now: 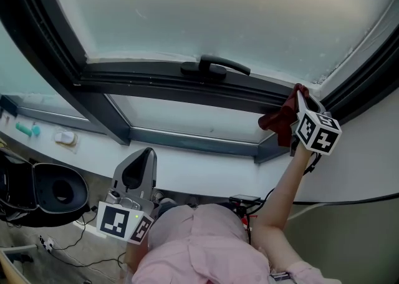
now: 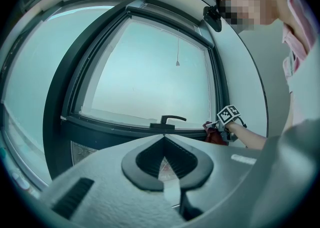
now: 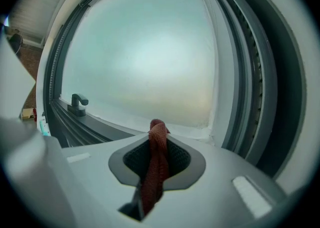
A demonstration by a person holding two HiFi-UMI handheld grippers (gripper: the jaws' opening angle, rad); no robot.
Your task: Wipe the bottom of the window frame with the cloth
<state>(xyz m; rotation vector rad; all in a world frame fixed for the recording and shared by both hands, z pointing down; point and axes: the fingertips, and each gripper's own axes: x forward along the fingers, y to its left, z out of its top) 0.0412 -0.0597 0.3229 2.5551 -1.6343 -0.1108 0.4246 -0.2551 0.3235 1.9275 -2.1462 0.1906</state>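
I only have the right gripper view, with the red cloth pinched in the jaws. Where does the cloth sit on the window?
Observer: Head view: the cloth hangs at the right end of the dark bottom frame, right of the handle.
Operator: And the left gripper?
Observer: The left gripper is down by the person's body, below the sill, jaws shut, empty.
Operator: Anything on the sill?
Observer: Two small items, far left.

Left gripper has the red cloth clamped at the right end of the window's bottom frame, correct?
No, the right gripper holds the red cloth, as the right gripper view shows; the left gripper is shut on nothing. The rest stands.
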